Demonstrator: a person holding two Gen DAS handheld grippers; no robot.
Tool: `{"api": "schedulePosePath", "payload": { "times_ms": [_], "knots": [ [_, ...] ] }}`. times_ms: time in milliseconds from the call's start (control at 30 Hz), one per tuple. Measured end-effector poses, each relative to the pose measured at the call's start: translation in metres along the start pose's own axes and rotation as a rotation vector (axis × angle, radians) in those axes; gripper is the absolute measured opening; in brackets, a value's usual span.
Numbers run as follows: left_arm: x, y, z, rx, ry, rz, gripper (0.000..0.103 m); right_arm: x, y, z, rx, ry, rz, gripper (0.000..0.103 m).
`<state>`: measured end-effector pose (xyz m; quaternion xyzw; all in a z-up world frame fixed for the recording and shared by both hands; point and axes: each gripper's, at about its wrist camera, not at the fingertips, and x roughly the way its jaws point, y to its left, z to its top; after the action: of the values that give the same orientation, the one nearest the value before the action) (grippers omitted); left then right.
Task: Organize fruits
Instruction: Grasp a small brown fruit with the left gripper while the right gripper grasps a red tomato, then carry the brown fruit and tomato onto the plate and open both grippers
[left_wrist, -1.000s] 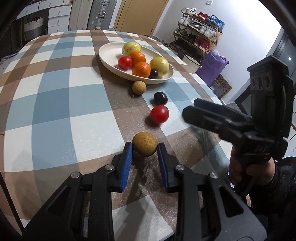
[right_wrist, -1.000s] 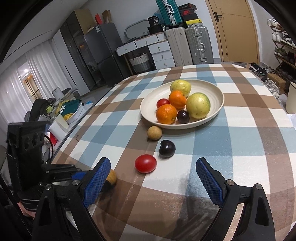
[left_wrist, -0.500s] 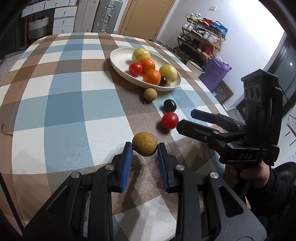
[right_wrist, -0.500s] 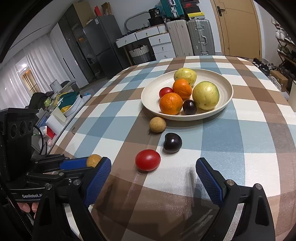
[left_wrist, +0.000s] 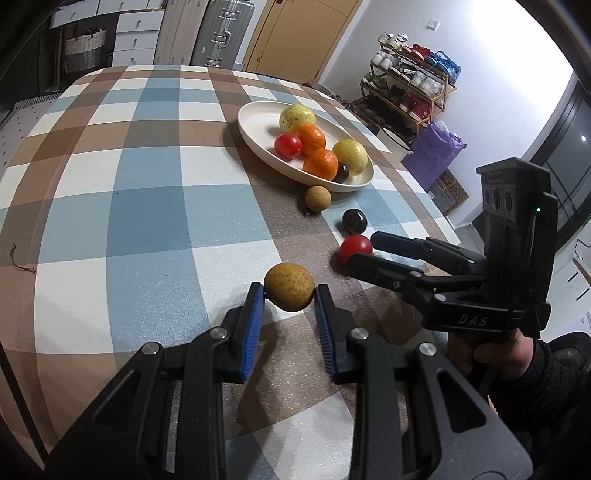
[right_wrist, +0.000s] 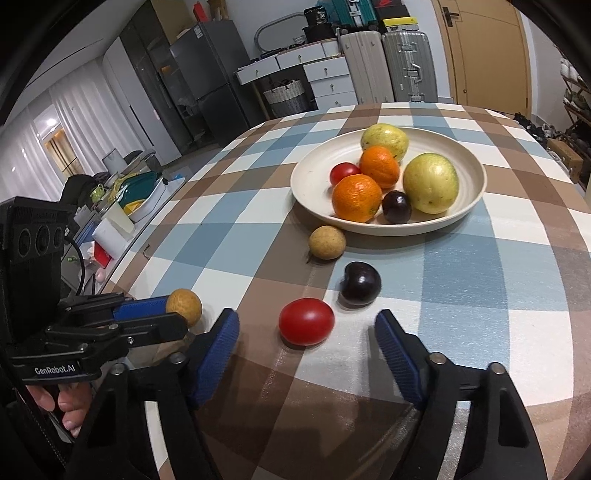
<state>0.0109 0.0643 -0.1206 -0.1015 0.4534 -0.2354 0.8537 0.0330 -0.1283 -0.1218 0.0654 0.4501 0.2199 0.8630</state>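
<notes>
My left gripper (left_wrist: 289, 297) is shut on a small speckled yellow-brown fruit (left_wrist: 289, 286), held just above the checked tablecloth; the same fruit (right_wrist: 184, 306) shows at the left of the right wrist view. My right gripper (right_wrist: 306, 326) is closing, with a red tomato (right_wrist: 306, 321) on the cloth between its blue pads (right_wrist: 218, 347), which do not touch it. A dark plum (right_wrist: 360, 282) and a tan round fruit (right_wrist: 327, 242) lie beyond. The cream plate (right_wrist: 306, 184) holds two oranges, a tomato, a plum and two yellow-green fruits.
The table's right edge (left_wrist: 424, 206) runs close to the loose fruits, with a shoe rack (left_wrist: 410, 88) and a purple bag (left_wrist: 432, 151) beyond it. Suitcases (right_wrist: 406, 66) and drawers stand behind the far side. A hand grips each gripper's handle.
My right gripper has come forward and down to the red tomato, and its jaws have narrowed around it. The left gripper keeps its hold on the speckled fruit and has drifted a little.
</notes>
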Motion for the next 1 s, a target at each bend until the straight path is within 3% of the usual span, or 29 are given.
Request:
{"api": "schedulePosePath", "payload": {
  "times_ms": [33,100,300,767,1000],
  "knots": [
    [-0.001,0.001,0.0,-0.001,-0.001,-0.002,0.025,0.001,0.001,0.0,-0.003,0.003,0.002,0.073],
    [-0.002,0.001,0.001,-0.002,-0.004,-0.002,0.025,0.005,0.003,0.001,-0.012,0.016,0.013,0.058],
    [-0.002,0.0,0.004,-0.004,-0.006,-0.006,0.025,0.01,0.005,0.001,-0.034,0.04,0.01,0.032],
    [0.009,-0.009,0.034,-0.01,-0.015,-0.005,0.025,-0.013,-0.007,0.017,-0.026,-0.038,0.037,0.032],
    [0.022,-0.021,0.056,-0.005,-0.017,-0.009,0.025,-0.01,-0.022,0.03,0.004,-0.012,0.012,0.032]
  ]
}}
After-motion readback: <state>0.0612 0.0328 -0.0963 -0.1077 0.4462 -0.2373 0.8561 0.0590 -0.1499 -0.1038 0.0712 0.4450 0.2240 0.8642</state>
